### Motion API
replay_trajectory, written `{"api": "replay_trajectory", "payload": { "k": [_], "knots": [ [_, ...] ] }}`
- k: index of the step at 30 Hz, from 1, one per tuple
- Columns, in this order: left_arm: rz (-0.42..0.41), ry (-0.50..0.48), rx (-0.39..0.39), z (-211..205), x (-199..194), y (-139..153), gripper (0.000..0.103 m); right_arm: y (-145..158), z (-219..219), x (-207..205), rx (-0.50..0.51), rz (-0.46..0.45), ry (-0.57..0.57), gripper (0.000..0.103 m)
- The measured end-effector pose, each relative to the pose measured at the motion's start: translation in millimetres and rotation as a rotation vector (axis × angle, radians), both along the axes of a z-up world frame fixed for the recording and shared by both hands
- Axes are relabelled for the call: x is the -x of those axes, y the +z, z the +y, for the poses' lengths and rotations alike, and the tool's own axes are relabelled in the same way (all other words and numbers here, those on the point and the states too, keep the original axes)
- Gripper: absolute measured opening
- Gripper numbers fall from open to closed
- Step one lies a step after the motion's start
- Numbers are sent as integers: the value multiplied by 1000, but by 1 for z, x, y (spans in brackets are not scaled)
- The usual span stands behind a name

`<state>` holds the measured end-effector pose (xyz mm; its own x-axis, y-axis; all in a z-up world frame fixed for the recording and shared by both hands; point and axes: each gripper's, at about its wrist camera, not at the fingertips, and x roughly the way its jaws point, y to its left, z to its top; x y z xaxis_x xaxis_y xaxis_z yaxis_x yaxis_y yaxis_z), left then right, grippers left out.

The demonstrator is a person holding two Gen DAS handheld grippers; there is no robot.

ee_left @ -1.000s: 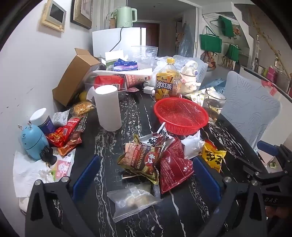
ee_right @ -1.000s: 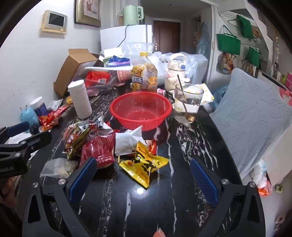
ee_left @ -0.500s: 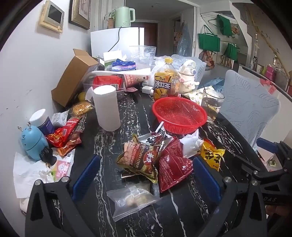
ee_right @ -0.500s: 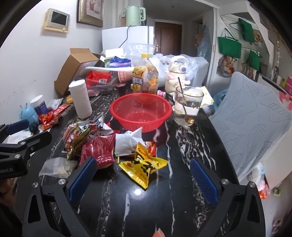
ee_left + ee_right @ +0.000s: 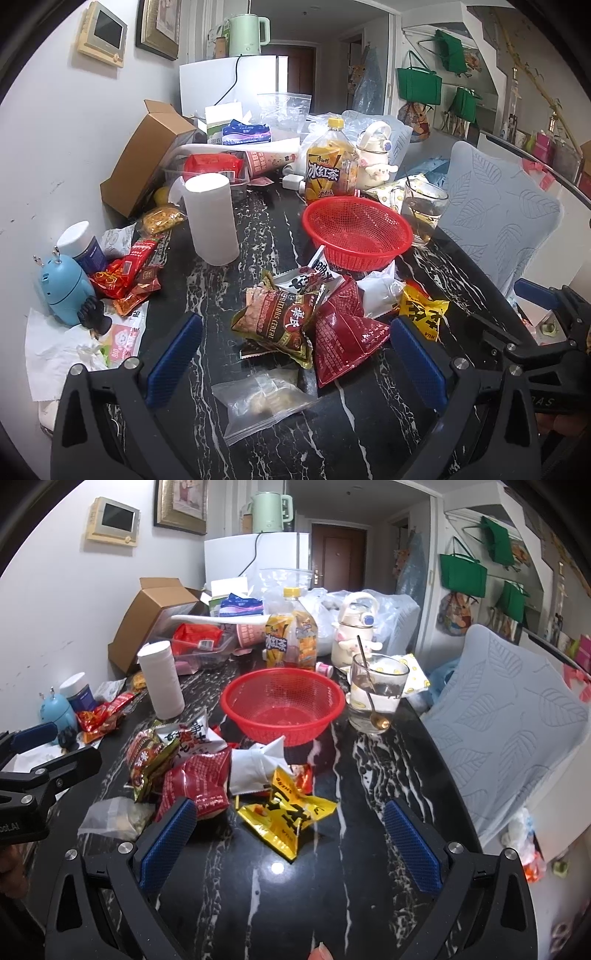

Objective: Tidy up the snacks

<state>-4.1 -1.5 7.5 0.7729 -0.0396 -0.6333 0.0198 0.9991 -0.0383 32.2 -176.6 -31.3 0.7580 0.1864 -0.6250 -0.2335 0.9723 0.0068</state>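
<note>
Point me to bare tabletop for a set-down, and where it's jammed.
Bare: the near strip between the yellow packet and the table edge, and the lane between paper roll and red basket. Jammed: snack pile before the basket, left wall side, far end.

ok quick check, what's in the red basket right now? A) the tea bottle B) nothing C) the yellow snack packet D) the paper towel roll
B: the red basket shows only bare mesh inside; the yellow snack packet lies on the table in front of it, the tea bottle stands behind it and the paper towel roll stands off to its left.
</note>
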Motion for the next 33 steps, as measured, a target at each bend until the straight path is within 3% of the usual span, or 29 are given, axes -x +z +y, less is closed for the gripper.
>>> {"api": "replay_trajectory", "payload": {
  "k": [33],
  "knots": [
    [-16,-4,1,-4,9,3,103,3,1,6,-2,-8,-3,103]
  ]
}}
